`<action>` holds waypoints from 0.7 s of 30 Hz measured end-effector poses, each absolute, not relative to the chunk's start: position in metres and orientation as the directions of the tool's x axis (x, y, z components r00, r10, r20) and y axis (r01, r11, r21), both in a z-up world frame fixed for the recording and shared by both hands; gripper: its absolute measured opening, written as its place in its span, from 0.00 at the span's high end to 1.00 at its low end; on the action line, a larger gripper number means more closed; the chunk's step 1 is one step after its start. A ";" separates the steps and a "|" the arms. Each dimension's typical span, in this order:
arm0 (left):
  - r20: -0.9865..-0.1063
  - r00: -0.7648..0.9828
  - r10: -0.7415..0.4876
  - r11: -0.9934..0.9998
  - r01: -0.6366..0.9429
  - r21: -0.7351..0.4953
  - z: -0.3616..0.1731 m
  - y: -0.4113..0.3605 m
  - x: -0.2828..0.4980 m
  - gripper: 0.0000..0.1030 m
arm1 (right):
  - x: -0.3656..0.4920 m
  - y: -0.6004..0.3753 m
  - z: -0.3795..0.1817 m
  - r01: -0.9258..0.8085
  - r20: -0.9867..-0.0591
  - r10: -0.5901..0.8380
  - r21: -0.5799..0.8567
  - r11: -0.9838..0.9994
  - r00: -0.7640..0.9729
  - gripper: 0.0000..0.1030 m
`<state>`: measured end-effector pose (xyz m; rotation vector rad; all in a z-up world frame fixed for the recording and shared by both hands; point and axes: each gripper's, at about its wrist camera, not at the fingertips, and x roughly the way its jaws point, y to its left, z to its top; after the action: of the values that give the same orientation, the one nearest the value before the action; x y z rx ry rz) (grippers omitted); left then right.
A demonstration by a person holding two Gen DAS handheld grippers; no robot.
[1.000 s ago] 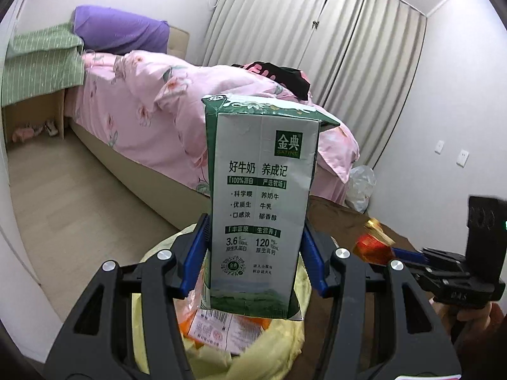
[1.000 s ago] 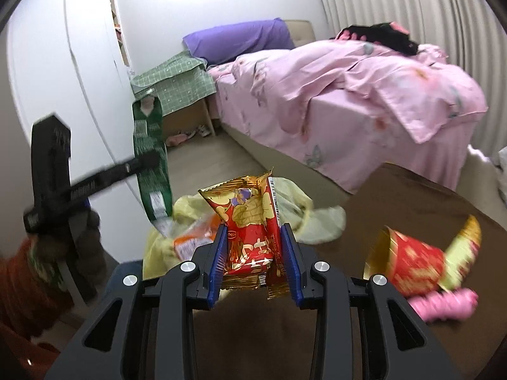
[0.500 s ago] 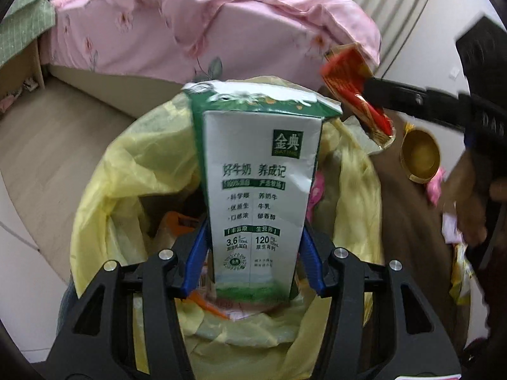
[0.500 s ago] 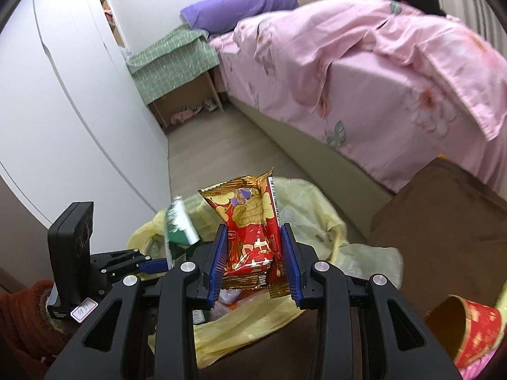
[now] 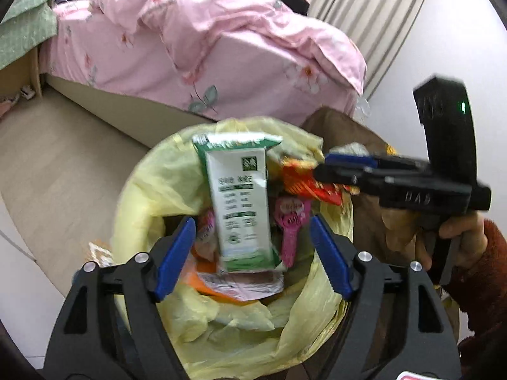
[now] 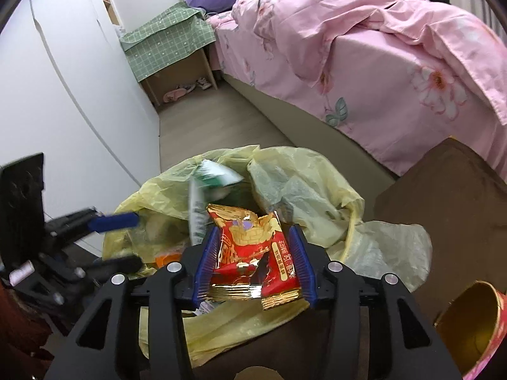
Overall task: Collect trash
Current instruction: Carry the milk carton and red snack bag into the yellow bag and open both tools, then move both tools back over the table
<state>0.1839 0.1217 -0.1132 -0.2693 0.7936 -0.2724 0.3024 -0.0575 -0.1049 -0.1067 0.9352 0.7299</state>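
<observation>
I have both tools over the bin bag [image 5: 149, 190], the yellow liner that serves as my landmark here. My left tool [image 5: 252, 253] stands wide open above the bag's mouth, and the milk carton [image 5: 242, 202] sits between its blue pads without touching either one; it looks blurred and is upright, its long axis running straight down into the bag, so I judge it is dropping free or already resting on the wrappers inside. My right tool [image 6: 253, 259] is at the bag's near rim, on the side by the brown desk [image 6: 443, 209], with the snack wrapper [image 6: 252, 253] lying between its pads. The pads look spread enough that I cannot tell whether they are pinching it or have let go. What matters for the next move is that the wrapper sits just at the bag's edge, not over the middle: part of it seems to overhang the liner's folded lip. I would carry the right tool a little further inward over the bag before trusting the drop. A red paper cup [image 6: 469, 326] lies on the desk, well outside the bag, nearer my right tool.
</observation>
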 end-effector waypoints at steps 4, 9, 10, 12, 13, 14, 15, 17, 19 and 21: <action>-0.640 0.717 -0.276 0.945 0.083 -0.315 -0.096 0.131 0.177 0.30 | 0.295 -0.069 -0.095 -0.600 -0.748 0.536 0.234 0.765 0.392 0.57; -0.609 0.756 -0.239 0.944 0.034 -0.328 -0.077 0.138 0.170 0.30 | 0.277 -0.090 -0.070 -0.624 -0.655 0.626 0.291 0.725 0.422 0.47; -0.599 0.766 -0.232 0.941 0.020 -0.338 -0.074 0.141 0.169 0.30 | 0.275 -0.092 -0.064 -0.626 -0.633 0.636 0.291 0.723 0.440 0.47; -0.585 0.780 -0.221 0.933 -0.005 -0.359 -0.069 0.145 0.166 0.30 | 0.272 -0.092 -0.054 -0.624 -0.615 0.625 0.262 0.736 0.480 0.46; -0.582 0.784 -0.216 0.929 -0.018 -0.369 -0.067 0.147 0.164 0.30 | 0.271 -0.091 -0.051 -0.627 -0.613 0.622 0.251 0.738 0.486 0.46; -0.580 0.786 -0.214 0.926 -0.027 -0.377 -0.065 0.149 0.161 0.30 | 0.268 -0.090 -0.046 -0.634 -0.611 0.622 0.241 0.735 0.490 0.47; -0.580 0.786 -0.214 0.924 -0.029 -0.380 -0.064 0.149 0.160 0.30 | 0.266 -0.090 -0.043 -0.639 -0.609 0.621 0.232 0.734 0.493 0.47; -0.582 0.786 -0.209 0.930 -0.025 -0.368 -0.060 0.146 0.154 0.30 | 0.260 -0.092 -0.039 -0.645 -0.609 0.613 0.207 0.735 0.503 0.47; -0.582 0.788 -0.201 0.937 -0.020 -0.350 -0.058 0.141 0.150 0.30 | 0.251 -0.098 -0.035 -0.648 -0.612 0.598 0.176 0.741 0.517 0.47; -0.580 0.788 -0.208 0.938 -0.008 -0.347 -0.056 0.134 0.149 0.30 | 0.241 -0.109 -0.031 -0.642 -0.617 0.578 0.150 0.752 0.534 0.47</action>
<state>0.1486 0.1339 -0.0556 -0.3437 0.6577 -0.1103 0.2410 -0.1094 -0.0313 -0.0994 0.6969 0.7284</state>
